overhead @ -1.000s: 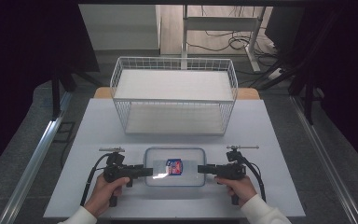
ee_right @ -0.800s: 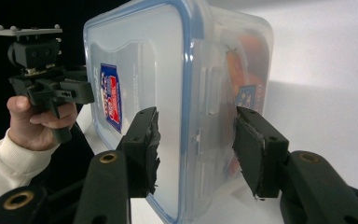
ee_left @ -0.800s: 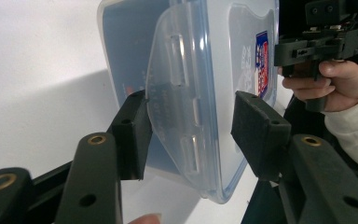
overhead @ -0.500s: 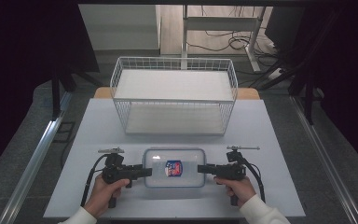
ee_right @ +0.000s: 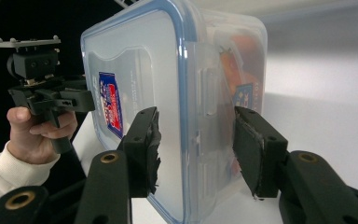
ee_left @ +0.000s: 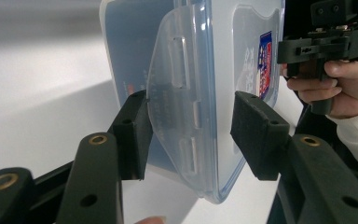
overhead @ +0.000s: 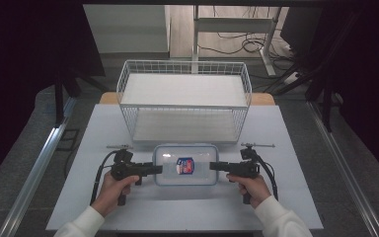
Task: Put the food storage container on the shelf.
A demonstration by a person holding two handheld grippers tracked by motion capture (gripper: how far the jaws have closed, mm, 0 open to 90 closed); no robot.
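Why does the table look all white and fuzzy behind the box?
In the left claw view, the table is out of focus and overlit, while the box up close is sharp. In the right claw view, it is the same: washed-out table, crisp box flap. In the high view, the dark surroundings make the table look brighter.

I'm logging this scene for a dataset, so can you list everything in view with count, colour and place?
Clear rectangular plastic food container with blue-rimmed lid and red-and-blue sticker: one, on the table's near middle, between the two grippers.
White wire basket: one, on the table behind the container.
White table: one, bearing everything.
Pale metal frame with cables: on the floor beyond the table.
Left gripper: one, black, jaws open astride the container's left end clip, apart from it on one side at least.
Right gripper: one, black, jaws open astride the right end clip.
Hands: two, white sleeves, left hand, right hand, at the near edge.
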